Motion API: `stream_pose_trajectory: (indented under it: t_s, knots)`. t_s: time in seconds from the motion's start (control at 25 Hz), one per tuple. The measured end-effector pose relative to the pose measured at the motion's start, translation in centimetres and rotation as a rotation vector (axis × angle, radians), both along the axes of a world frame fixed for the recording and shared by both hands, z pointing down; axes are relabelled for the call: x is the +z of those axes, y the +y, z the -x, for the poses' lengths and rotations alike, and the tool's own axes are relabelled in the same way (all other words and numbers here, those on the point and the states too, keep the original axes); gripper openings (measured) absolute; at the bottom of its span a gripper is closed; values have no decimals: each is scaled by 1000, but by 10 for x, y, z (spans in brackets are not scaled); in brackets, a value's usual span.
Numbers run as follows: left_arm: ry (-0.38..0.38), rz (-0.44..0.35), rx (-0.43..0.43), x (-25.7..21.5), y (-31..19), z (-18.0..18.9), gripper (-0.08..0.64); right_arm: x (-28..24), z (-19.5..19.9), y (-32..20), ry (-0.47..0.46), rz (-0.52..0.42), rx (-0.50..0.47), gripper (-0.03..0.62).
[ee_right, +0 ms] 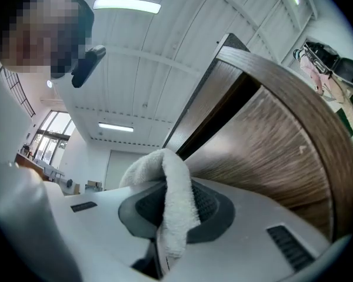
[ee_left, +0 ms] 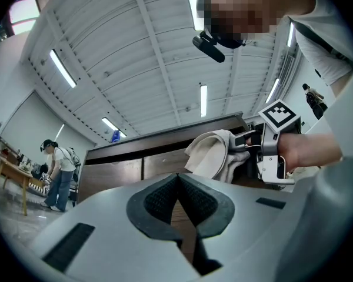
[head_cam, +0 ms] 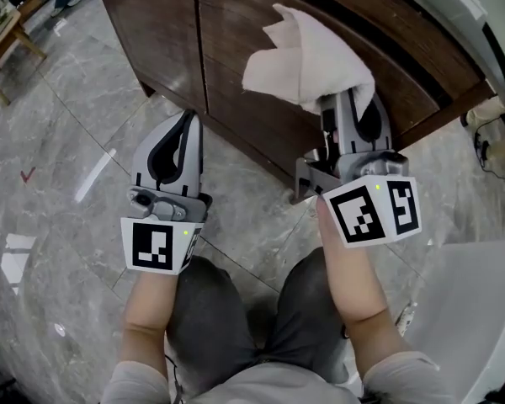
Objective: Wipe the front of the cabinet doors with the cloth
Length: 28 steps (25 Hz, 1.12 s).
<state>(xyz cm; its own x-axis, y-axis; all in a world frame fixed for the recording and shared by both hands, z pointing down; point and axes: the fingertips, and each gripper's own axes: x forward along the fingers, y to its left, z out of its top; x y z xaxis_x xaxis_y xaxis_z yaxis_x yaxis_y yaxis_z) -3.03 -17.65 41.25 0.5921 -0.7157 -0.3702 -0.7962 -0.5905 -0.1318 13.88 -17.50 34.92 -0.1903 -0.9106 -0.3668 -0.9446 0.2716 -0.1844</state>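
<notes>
A dark brown wooden cabinet (head_cam: 261, 99) with two doors fills the upper head view. My right gripper (head_cam: 347, 108) is shut on a white cloth (head_cam: 307, 61), which is bunched against the right door (ee_right: 270, 151). The cloth (ee_right: 173, 207) is pinched between the jaws in the right gripper view and is seen from the side as a cloth (ee_left: 212, 154) in the left gripper view. My left gripper (head_cam: 177, 137) is shut and holds nothing. It sits low near the base of the left door (ee_left: 115, 172), apart from the wood.
Grey marble floor (head_cam: 76, 175) lies left of the cabinet. A wooden table (head_cam: 4, 45) stands at the far left, and a person (ee_left: 57, 172) stands beside it. A white surface (head_cam: 471, 310) is at the lower right. My knees (head_cam: 261, 310) are below the grippers.
</notes>
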Motion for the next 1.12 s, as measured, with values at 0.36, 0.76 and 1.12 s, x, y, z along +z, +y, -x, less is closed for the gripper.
stream_pose_trajectory:
  t_s: [0.36, 0.76, 1.12]
  knots:
    - [13, -8, 38, -1, 5, -20, 18, -2, -33, 36, 10, 1, 61, 71]
    - [15, 4, 69, -1, 10, -39, 18, 6, -71, 79, 21, 27, 135, 71]
    - [9, 17, 49, 6, 7, -31, 18, 17, -49, 87, 54, 27, 86, 71]
